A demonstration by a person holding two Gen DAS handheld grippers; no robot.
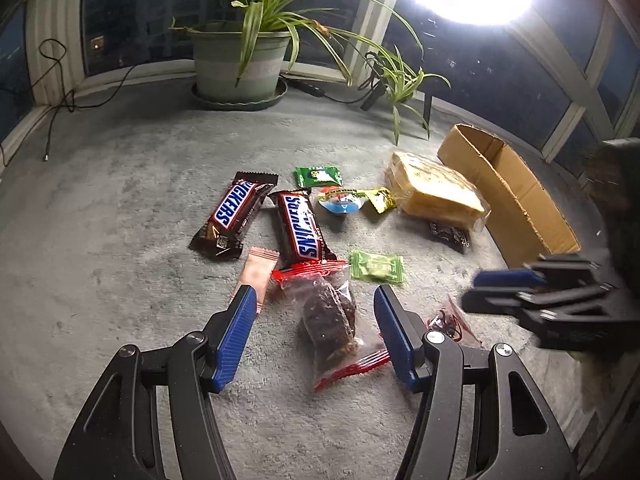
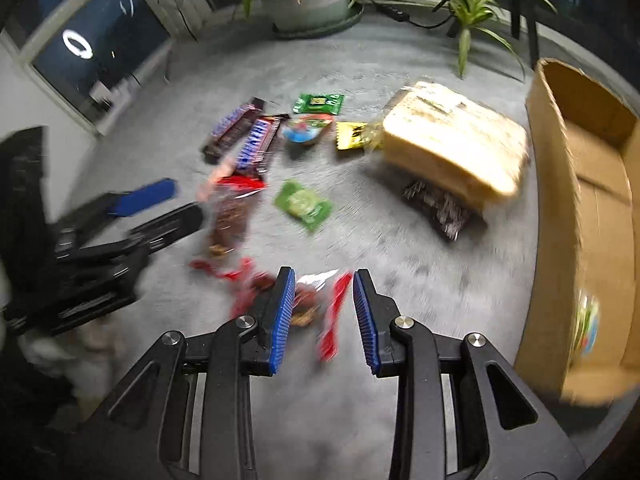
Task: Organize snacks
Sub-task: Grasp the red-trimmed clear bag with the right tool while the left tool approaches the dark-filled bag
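Snacks lie scattered on grey carpet. My left gripper (image 1: 314,292) is open, its blue pads either side of a red-edged clear packet of dark snack (image 1: 328,320) without pressing it. Two Snickers bars (image 1: 302,228) lie beyond, with a pink packet (image 1: 256,276) and a green packet (image 1: 376,266) nearby. My right gripper (image 2: 323,274), also seen from the left wrist (image 1: 520,284), is open over a small red packet (image 2: 308,306) on the carpet. A cardboard box (image 2: 560,184) stands open on the right. The right wrist view is blurred.
A wrapped bread loaf (image 1: 436,192) rests on a dark packet (image 1: 448,236) beside the box. A jelly cup (image 1: 340,202), a yellow packet (image 1: 382,198) and another green packet (image 1: 318,176) lie behind. A potted plant (image 1: 240,68), a cable and windows line the far edge.
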